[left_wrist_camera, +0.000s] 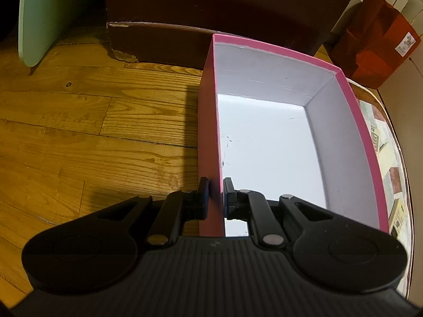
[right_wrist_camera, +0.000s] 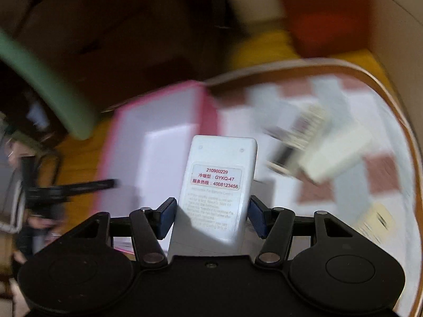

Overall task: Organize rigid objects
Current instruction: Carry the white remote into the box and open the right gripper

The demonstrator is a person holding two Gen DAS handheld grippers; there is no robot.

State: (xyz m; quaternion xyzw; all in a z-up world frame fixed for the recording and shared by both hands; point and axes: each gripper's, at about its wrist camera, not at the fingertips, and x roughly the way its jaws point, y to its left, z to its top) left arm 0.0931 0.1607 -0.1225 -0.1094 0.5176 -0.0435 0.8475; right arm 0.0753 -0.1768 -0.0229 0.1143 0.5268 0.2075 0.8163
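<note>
The left claw [left_wrist_camera: 214, 198] is closed on the near left wall of the open pink cardboard box with a white interior [left_wrist_camera: 351, 132]: one blue-padded finger sits outside the wall and the other inside it, both pressed against the thin pink panel. The box shows a bare white bottom in the left wrist view, and its right side lies over the edge of the round worktop with a brown rim and a patterned cloth [left_wrist_camera: 396, 163], while its left side hangs out above the wooden plank floor [left_wrist_camera: 79, 121]. Beyond the box stand a dark brown piece of furniture [left_wrist_camera: 211, 13], a pale green panel [left_wrist_camera: 39, 13] at the far left and a red paper bag with handles [left_wrist_camera: 375, 42] at the far right.

The right claw [right_wrist_camera: 213, 215] grips a white rectangular remote control [right_wrist_camera: 216, 182] by its long sides, the label side facing the camera with red printed text reading GYKQ-47. The remote points forward, held above the pink box [right_wrist_camera: 158, 137] and the worktop [right_wrist_camera: 391, 121]. The background there is heavily blurred; pale boxes or packets [right_wrist_camera: 335, 155] lie on the cloth, too smeared to identify.
</note>
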